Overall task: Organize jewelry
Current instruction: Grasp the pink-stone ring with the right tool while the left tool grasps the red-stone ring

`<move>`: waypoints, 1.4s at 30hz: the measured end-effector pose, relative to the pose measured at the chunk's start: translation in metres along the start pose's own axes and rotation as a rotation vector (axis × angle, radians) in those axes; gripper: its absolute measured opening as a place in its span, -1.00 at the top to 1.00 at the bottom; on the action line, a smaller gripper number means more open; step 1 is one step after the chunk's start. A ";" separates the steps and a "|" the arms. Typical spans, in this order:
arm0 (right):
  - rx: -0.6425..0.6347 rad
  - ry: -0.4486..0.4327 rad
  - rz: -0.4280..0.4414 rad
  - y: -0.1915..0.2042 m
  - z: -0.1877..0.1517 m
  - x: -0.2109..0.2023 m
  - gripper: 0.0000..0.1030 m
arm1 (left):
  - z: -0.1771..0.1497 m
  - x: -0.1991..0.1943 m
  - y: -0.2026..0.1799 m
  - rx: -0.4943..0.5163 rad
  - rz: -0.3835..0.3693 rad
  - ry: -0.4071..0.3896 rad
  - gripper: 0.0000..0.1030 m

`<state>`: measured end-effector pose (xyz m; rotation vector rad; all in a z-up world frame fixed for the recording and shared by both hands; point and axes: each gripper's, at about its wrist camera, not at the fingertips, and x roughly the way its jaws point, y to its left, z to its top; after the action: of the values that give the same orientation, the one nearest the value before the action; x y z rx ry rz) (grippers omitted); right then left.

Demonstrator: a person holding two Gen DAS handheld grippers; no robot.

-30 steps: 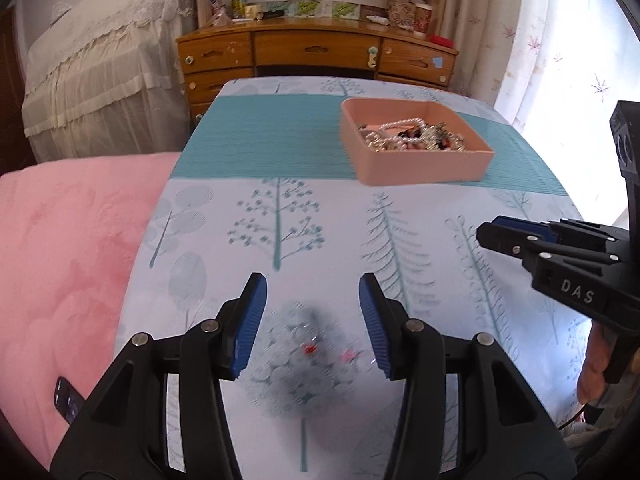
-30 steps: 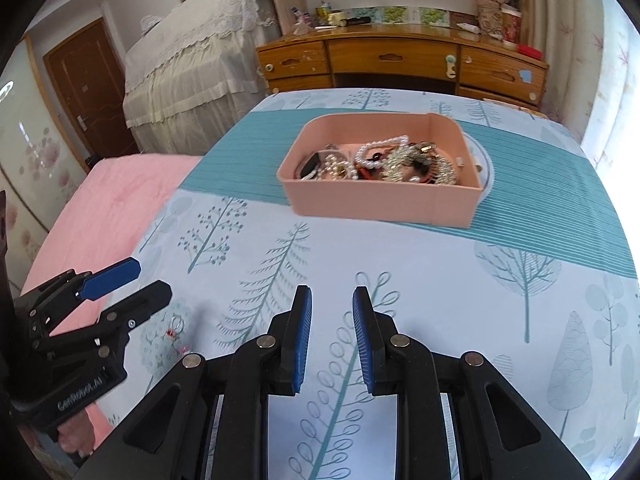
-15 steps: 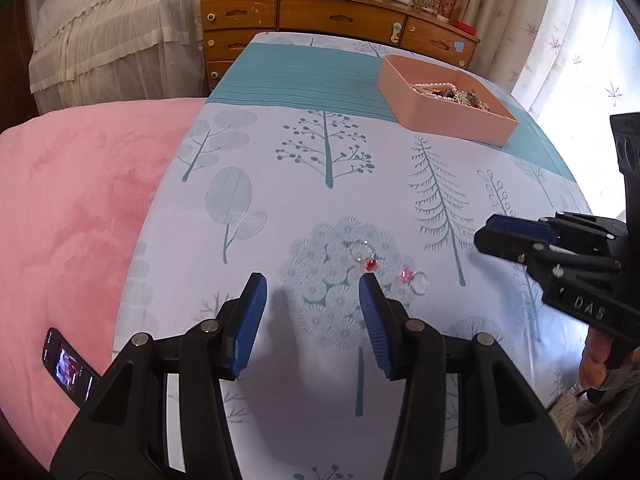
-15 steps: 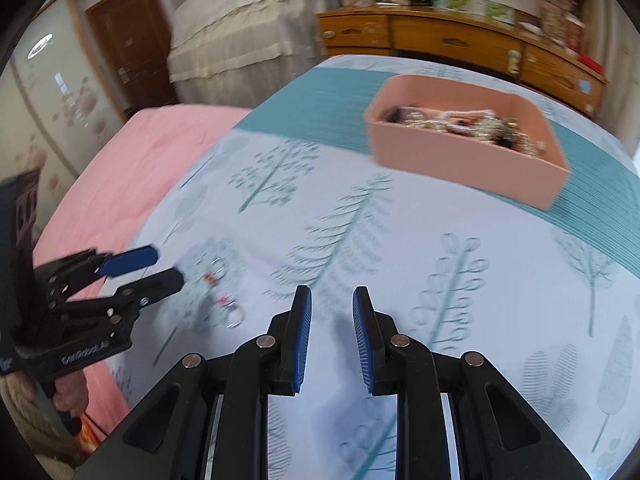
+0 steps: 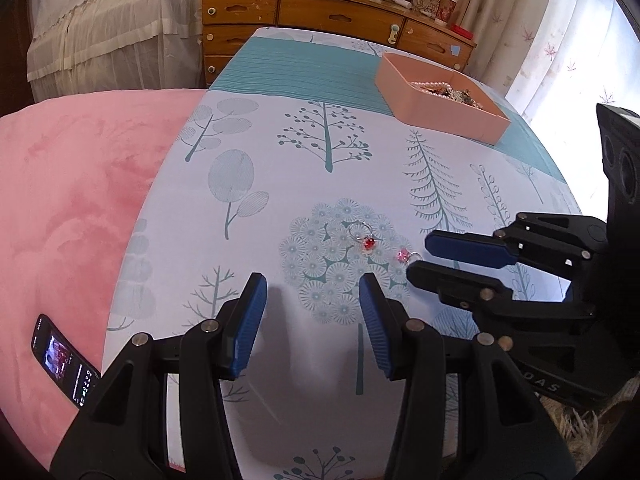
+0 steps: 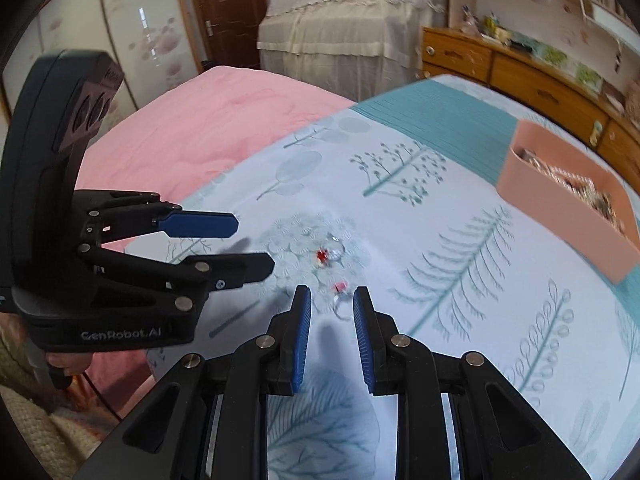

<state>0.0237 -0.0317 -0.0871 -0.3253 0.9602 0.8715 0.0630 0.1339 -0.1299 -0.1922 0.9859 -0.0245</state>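
Right tool (image 6: 329, 304), jaws slightly parted and empty, sits just below the pink ring (image 6: 340, 289) at frame centre; the left tool (image 5: 312, 300), open wide, is farther.

Light: bright daylight from the curtained window (image 5: 560, 28) on my right | Shadows: soft, under my left gripper (image 5: 312, 312) on the table (image 5: 280, 152) | Blur: right wrist view smeared, tray (image 6: 560, 200) soft | Edges: fisheye bend, black corners
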 end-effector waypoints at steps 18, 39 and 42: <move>-0.060 0.040 -0.026 0.002 0.009 0.027 0.72 | 0.000 0.004 0.007 -0.024 -0.024 0.002 0.13; 0.162 -0.013 -0.048 -0.059 -0.015 -0.009 0.81 | 0.030 0.039 -0.044 -0.109 0.117 0.049 0.52; 0.169 -0.021 -0.038 -0.063 -0.019 -0.013 0.81 | 0.031 0.042 -0.051 -0.099 0.160 0.052 0.55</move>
<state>0.0579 -0.0889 -0.0948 -0.1889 0.9980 0.7525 0.1153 0.0843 -0.1396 -0.2038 1.0522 0.1670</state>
